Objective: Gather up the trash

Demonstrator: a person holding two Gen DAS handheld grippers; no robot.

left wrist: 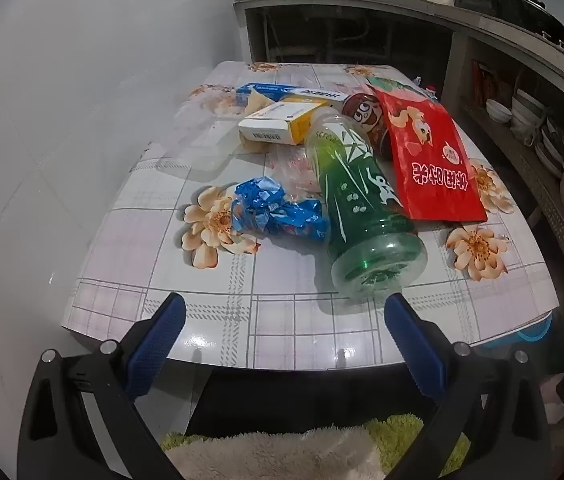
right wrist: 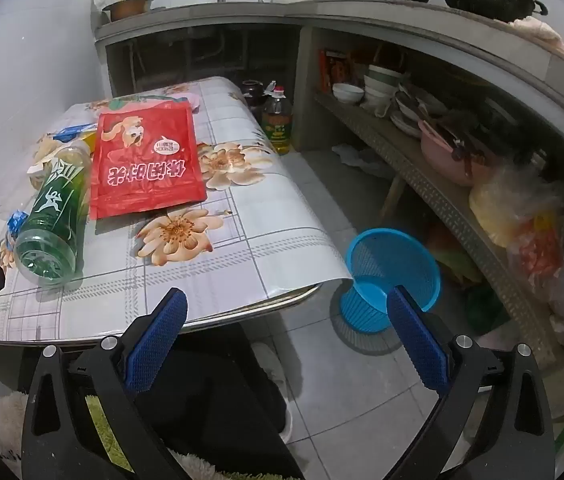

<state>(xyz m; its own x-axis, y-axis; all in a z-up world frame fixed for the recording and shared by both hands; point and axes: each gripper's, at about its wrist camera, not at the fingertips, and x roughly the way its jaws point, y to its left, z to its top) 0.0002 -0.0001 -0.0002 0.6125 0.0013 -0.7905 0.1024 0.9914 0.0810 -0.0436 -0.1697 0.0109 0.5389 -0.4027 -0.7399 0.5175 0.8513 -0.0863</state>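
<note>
A green plastic bottle [left wrist: 358, 200] [right wrist: 56, 208] lies on its side on the flowered table [left wrist: 282, 320] [right wrist: 222, 272]. Beside it lie a red snack bag [left wrist: 430, 160] [right wrist: 146, 160], a crumpled blue wrapper [left wrist: 278, 210], a white and yellow carton [left wrist: 282, 122] and a blue and white box [left wrist: 282, 92]. A blue mesh bin [right wrist: 392, 276] stands on the floor off the table's right corner. My left gripper [left wrist: 284, 308] hovers open over the near table edge, just short of the bottle's base. My right gripper [right wrist: 286, 300] hangs open above the table corner and floor, empty.
A clear plastic tray [left wrist: 202, 152] rests left of the cartons. An oil bottle [right wrist: 278, 124] stands on the floor past the table. Concrete shelves [right wrist: 442, 160] with bowls and bags run along the right. A white wall [left wrist: 82, 120] closes the left. A person's dark lap lies below.
</note>
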